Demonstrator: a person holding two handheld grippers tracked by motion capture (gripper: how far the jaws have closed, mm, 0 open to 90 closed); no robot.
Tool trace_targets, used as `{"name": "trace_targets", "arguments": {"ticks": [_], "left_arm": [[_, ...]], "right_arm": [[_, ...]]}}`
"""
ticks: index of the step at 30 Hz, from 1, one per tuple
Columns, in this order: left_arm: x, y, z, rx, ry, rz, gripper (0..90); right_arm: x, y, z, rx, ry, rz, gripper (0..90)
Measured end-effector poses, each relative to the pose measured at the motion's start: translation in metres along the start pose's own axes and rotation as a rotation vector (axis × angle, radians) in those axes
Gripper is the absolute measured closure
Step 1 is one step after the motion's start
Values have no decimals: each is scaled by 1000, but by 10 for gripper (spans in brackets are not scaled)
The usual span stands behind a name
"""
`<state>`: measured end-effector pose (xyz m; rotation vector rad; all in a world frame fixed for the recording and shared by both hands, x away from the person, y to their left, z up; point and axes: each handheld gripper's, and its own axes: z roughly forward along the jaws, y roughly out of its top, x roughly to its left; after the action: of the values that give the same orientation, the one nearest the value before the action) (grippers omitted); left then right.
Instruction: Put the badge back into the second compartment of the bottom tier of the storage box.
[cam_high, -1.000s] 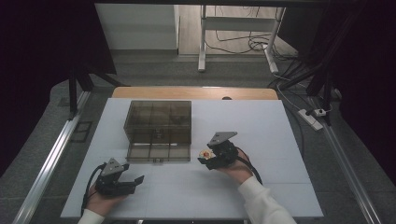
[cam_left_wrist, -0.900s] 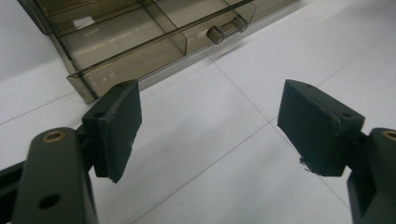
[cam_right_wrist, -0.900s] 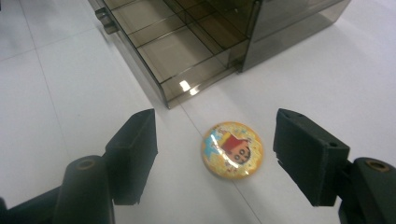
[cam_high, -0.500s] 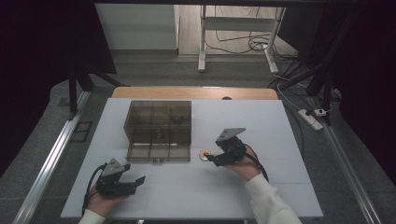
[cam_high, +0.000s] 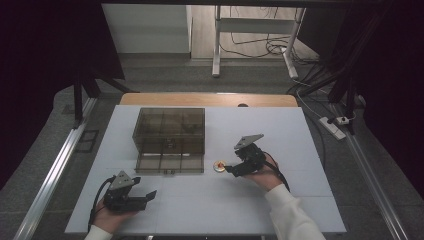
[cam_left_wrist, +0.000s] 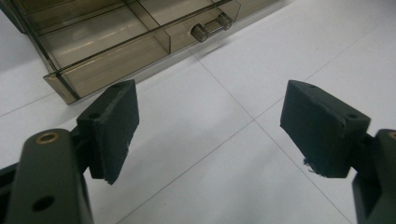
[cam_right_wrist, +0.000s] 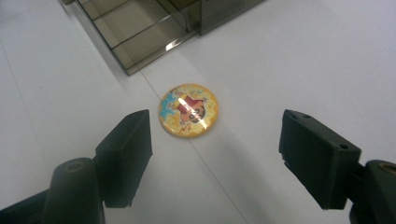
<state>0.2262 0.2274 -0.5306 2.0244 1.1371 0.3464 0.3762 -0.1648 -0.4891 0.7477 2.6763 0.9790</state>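
A round yellow badge (cam_high: 219, 165) with a cartoon figure lies flat on the white table (cam_high: 300, 130), just right of the front of a smoky clear drawer box (cam_high: 170, 125). My right gripper (cam_high: 230, 168) points at it from the right. Its jaws have just been opening, and in the right gripper view they stand wide apart (cam_right_wrist: 217, 135) with the badge (cam_right_wrist: 188, 110) a little ahead of the gap, untouched by either pad. My left gripper (cam_high: 148, 197) rests at the near left, open and empty (cam_left_wrist: 208, 116).
The box's bottom drawer (cam_high: 171, 162) is pulled out toward me, with bare compartments (cam_left_wrist: 112, 51) and a small handle (cam_left_wrist: 210, 28). Its corner (cam_right_wrist: 140, 32) lies just beyond the badge. A dark frame and floor cables surround the table.
My right gripper has drawn back to the right, away from the badge, with its jaws wider. The badge stays where it lay on the table. The left gripper has not moved.
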Motion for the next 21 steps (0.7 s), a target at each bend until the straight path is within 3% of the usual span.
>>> {"name": "trace_targets", "arguments": {"ticks": [12, 21], "left_arm": [[-1, 0, 2, 8, -2, 12, 206], [-2, 0, 3, 12, 2, 20, 206]], "right_arm": [[-7, 6, 8, 55, -8, 8, 210], [3, 20, 30, 109, 30, -12, 215]]}}
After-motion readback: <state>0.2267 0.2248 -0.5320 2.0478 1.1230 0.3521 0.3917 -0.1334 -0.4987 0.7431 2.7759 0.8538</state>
